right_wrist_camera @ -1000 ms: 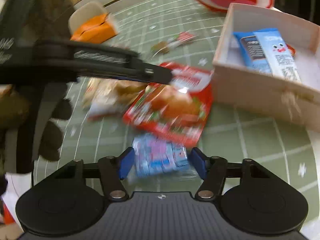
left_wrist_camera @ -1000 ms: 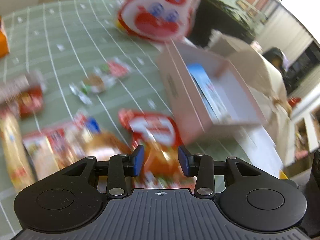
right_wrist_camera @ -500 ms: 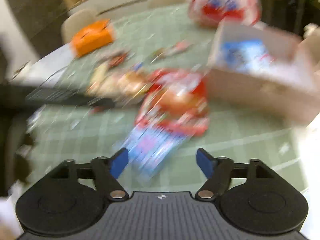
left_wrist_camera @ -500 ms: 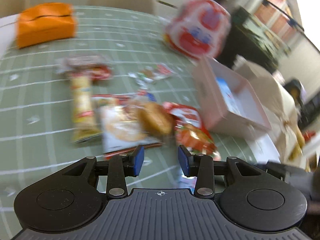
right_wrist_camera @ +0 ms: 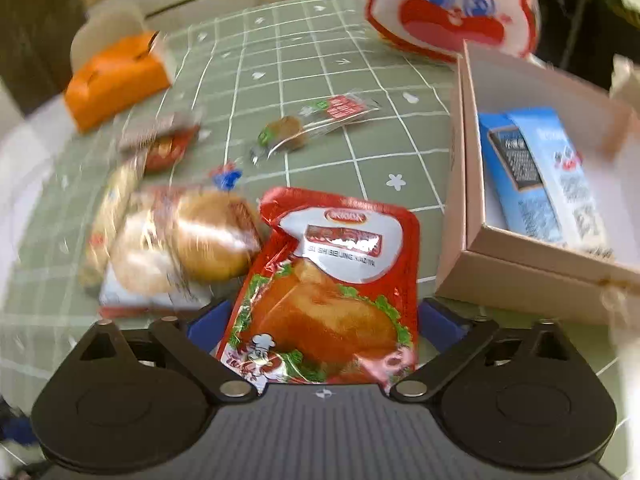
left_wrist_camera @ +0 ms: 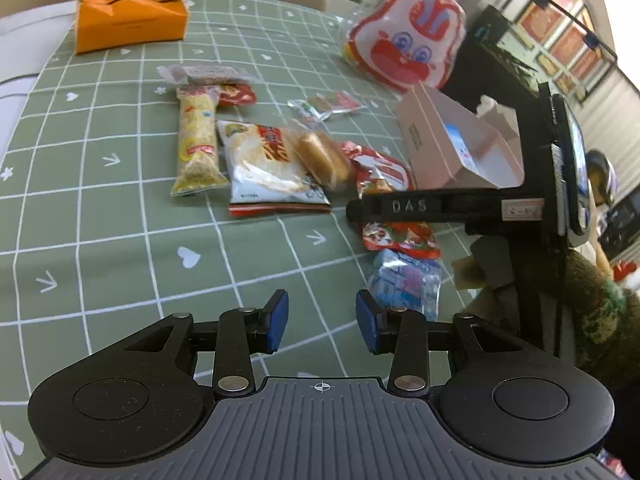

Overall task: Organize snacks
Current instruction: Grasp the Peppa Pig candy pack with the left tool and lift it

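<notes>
Dropped from the right gripper, a blue packet lay on the table; jaws widened around a red pouch; left gripper half-open, empty.

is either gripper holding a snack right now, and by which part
Neither. The left gripper is empty; the right gripper straddles the red chicken packet, jaws just opened, pads off it.

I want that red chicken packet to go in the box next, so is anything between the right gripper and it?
Nothing visible does. The right gripper has just been opening its jaws, and the red chicken packet already lies between them, not yet pinched. The cardboard box is open-topped beside it; the bread roll lies on the other side.
</notes>
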`<state>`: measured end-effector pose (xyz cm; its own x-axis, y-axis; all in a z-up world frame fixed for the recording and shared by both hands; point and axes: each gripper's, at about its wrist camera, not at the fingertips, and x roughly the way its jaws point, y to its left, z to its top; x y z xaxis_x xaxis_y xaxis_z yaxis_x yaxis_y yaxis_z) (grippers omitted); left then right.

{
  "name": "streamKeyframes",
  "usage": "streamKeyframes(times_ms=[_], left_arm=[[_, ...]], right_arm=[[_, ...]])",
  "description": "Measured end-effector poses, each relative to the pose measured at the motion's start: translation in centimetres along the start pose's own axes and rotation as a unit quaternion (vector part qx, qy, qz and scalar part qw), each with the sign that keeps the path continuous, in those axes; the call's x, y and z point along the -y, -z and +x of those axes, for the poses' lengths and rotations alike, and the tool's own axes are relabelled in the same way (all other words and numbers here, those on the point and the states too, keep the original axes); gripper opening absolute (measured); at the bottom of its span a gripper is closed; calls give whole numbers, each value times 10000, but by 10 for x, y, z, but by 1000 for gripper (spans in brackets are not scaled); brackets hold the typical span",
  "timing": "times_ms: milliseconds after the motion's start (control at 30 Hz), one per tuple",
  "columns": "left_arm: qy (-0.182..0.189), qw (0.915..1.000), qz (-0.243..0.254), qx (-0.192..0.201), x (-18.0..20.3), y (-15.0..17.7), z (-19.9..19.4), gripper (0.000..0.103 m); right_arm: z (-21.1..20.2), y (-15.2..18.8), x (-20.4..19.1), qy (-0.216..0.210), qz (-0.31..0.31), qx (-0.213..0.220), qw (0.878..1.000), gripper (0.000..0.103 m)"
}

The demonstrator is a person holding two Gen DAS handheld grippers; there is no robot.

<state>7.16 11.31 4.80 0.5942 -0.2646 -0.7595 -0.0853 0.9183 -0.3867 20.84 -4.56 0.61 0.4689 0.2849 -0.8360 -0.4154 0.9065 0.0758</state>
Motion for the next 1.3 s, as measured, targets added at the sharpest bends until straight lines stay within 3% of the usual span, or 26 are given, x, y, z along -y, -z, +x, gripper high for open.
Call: streamKeyframes(times_ms=[33,100,267,433,533,633,667,767,967,1133,1267,1300], left_arm=[[32,10000,77,-9,2,1,1,42],[107,9996,245,-39,8,3,4,42],[237,9961,833,-188,29,7,14,42],[274,9889,1463,-41,57,6,16,42],[205,9844,1744,-57,73,0,25,42],[129,9816,1898,-153,88,-5,38,42],[99,9802,1968,-187,93,-6,42,42],[66,9745,2222,-321,107,-2,52,42],[164,9652,2544,-586,124,9,68,44],[322,9692,2356,-649,122,5,70,45],[-279,9667,2511,-401,117,2,70,41],[-255,9662,2532,-403,115,1,69,41]], right_arm=[[-5,4,3,-96,35,-24,9999,87],[-18,10,11,-389,108,-38,9992,73],[-50,36,21,-584,-23,24,9983,70],[-90,73,31,82,-249,561,9981,70],[-92,86,46,349,-52,532,9980,71],[-85,99,68,645,530,453,9955,79],[-83,104,75,594,717,456,9946,85],[-77,116,87,467,1164,394,9913,87],[-77,130,79,758,808,556,9923,93],[-76,136,83,779,800,709,9912,98],[-74,146,81,850,766,1027,9881,103],[-74,150,81,878,769,1166,9863,103]])
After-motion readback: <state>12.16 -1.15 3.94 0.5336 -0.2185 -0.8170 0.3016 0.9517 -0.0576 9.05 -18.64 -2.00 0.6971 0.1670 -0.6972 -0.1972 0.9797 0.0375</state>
